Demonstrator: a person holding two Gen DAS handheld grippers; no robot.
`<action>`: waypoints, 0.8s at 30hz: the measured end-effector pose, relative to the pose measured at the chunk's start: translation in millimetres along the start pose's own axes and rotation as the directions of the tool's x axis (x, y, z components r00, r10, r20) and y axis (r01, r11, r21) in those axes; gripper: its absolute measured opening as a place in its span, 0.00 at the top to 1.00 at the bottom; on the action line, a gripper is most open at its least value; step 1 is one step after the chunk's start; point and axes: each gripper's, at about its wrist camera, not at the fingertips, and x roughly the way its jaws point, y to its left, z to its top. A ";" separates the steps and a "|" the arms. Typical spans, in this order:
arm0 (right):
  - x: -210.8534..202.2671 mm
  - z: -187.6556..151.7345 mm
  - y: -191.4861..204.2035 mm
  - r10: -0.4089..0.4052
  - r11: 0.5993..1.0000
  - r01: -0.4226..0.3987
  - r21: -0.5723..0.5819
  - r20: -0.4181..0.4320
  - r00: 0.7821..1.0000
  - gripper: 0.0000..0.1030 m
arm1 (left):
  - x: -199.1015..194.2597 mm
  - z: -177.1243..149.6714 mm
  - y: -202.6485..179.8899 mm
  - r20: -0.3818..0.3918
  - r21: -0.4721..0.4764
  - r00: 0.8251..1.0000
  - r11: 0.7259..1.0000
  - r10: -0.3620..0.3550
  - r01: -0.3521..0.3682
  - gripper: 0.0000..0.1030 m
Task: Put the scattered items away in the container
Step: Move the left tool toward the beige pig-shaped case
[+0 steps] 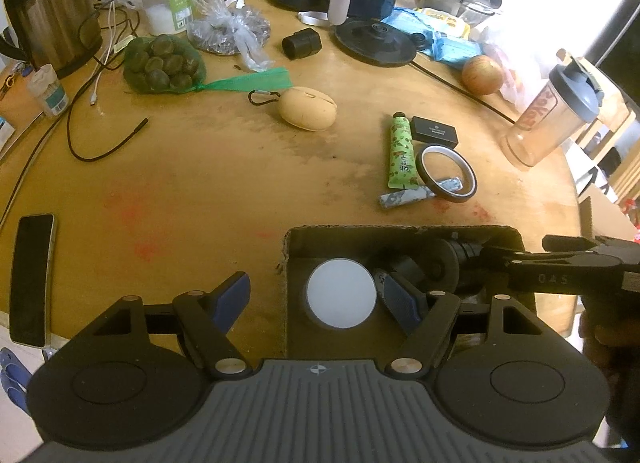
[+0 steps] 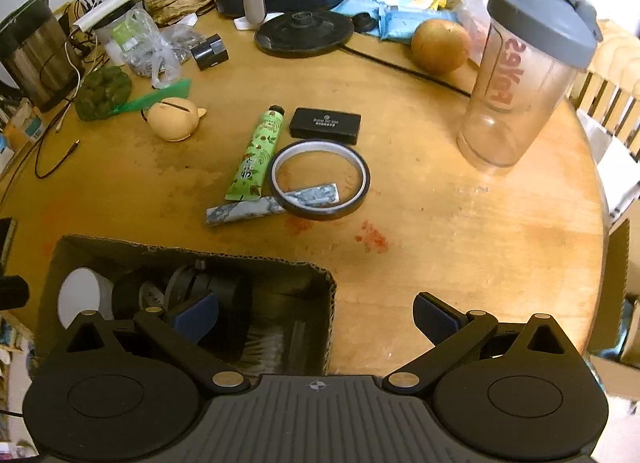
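Observation:
A cardboard box [image 1: 400, 230] [image 2: 192, 254] sits at the near table edge, holding a white round lid [image 1: 341, 293], black items and a brush [image 2: 266, 345]. Beyond it lie a green tube [image 2: 256, 155], a black case [image 2: 326, 125], a tape ring [image 2: 320, 179] and a grey patterned stick [image 2: 240, 211]. My left gripper [image 1: 318, 301] is open and empty, straddling the box's left wall. My right gripper [image 2: 316, 315] is open and empty, over the box's right wall. The right gripper's body also shows in the left wrist view [image 1: 568, 263].
A tan pouch [image 1: 307, 107], netted bag of green fruit [image 1: 162, 63], apple [image 2: 440, 45], shaker bottle [image 2: 520, 75], kettle base [image 2: 304, 33], kettle [image 1: 48, 7] and cables crowd the round table. A phone [image 1: 32, 279] lies at the near left edge.

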 end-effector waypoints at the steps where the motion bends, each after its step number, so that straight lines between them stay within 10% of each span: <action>1: 1.4 1.0 0.2 0.000 1.000 0.000 0.001 0.004 1.000 0.00 | 0.5 0.6 0.3 -0.002 0.000 1.000 1.000 0.000 0.000 0.29; 8: 25.3 10.1 6.9 -0.098 0.994 0.096 -0.043 -0.054 0.994 0.00 | 2.4 1.5 -0.3 -0.007 0.008 1.000 1.000 -0.002 0.002 0.29; 24: -15.6 17.7 -2.9 -0.044 0.999 0.044 0.016 -0.002 0.999 0.00 | -5.7 11.2 11.1 0.045 -0.022 0.999 1.000 0.002 -0.001 0.29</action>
